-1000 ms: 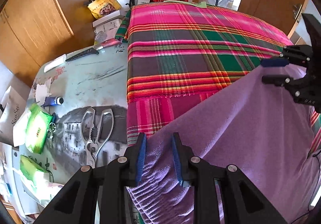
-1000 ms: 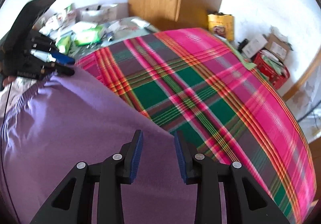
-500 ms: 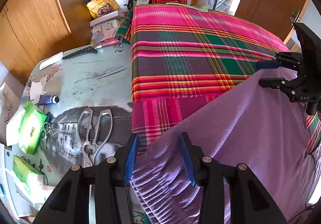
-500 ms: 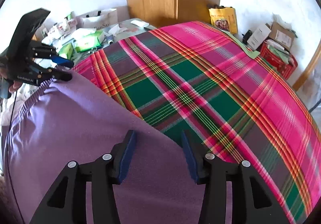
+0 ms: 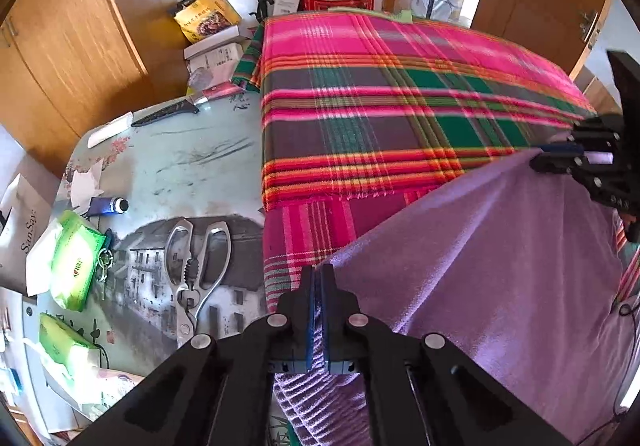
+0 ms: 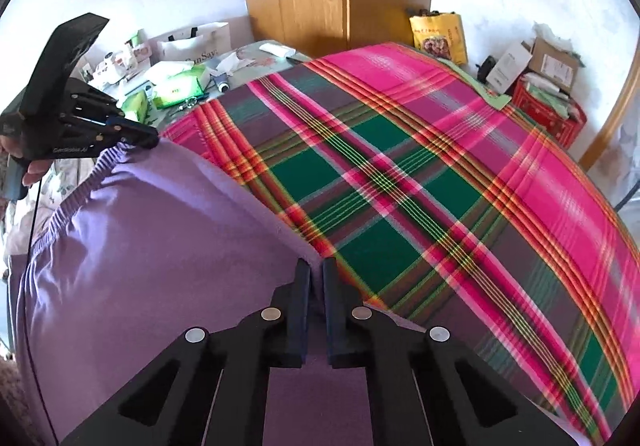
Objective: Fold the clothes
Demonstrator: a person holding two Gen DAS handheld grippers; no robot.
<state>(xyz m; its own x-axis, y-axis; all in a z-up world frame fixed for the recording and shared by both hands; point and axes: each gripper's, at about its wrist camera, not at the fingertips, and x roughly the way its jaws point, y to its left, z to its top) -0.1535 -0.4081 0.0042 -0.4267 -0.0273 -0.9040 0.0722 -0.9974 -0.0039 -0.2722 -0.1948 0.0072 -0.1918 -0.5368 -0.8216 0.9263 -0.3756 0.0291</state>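
Both grippers, left and right, have just closed from wide apart, each now clamped on the purple garment's edge; lifting to fold can begin

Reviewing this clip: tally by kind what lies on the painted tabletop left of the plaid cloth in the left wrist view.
Green tissue packs: 2
Steel kitchen scissors: 1
Black-handled knife: 1
Blue cylindrical lighter: 1
Key bunch: 1
Total: 6

Kitchen scissors, black-handled knife and green tissue packs on the painted tabletop.
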